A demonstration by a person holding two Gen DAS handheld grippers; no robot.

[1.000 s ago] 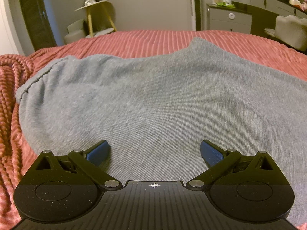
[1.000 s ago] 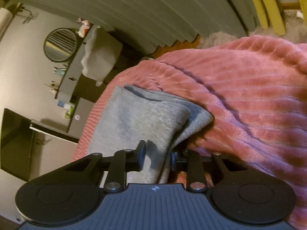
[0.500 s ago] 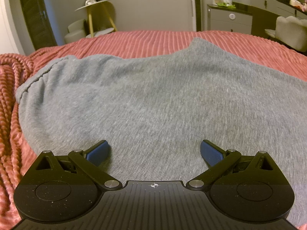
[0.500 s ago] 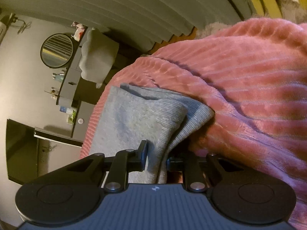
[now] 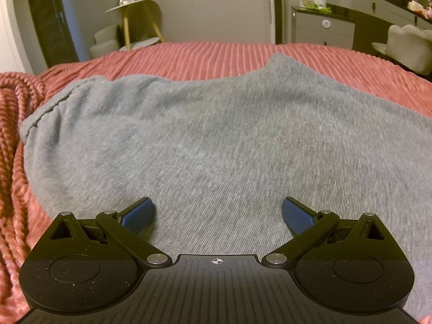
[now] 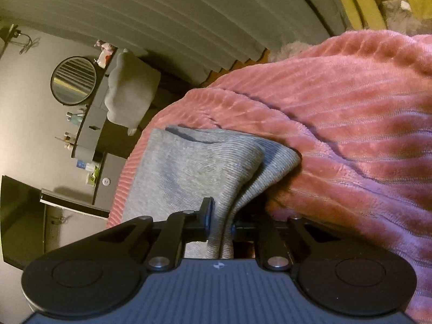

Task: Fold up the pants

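Observation:
Grey pants (image 5: 202,135) lie spread flat on a pink ribbed bedspread (image 5: 202,54), with the elastic waistband at the left. My left gripper (image 5: 217,213) hovers low over the near part of the cloth, open, its blue pads far apart with nothing between them. In the right wrist view, the leg end of the pants (image 6: 194,167) is doubled over in two layers on the bedspread (image 6: 351,135). My right gripper (image 6: 221,222) is rolled on its side, and its jaws are closing on this bunched fabric, which the pads pinch.
Beyond the bed stand a round side table on yellow legs (image 5: 135,13), a grey dresser (image 5: 324,27) and a pale chair (image 5: 405,43). The right wrist view shows a round mirror (image 6: 73,80) and the bed's far edge.
The right gripper's jaws have narrowed onto the pants' leg end, and the gripper has rolled slightly. The left gripper and the spread cloth have not moved.

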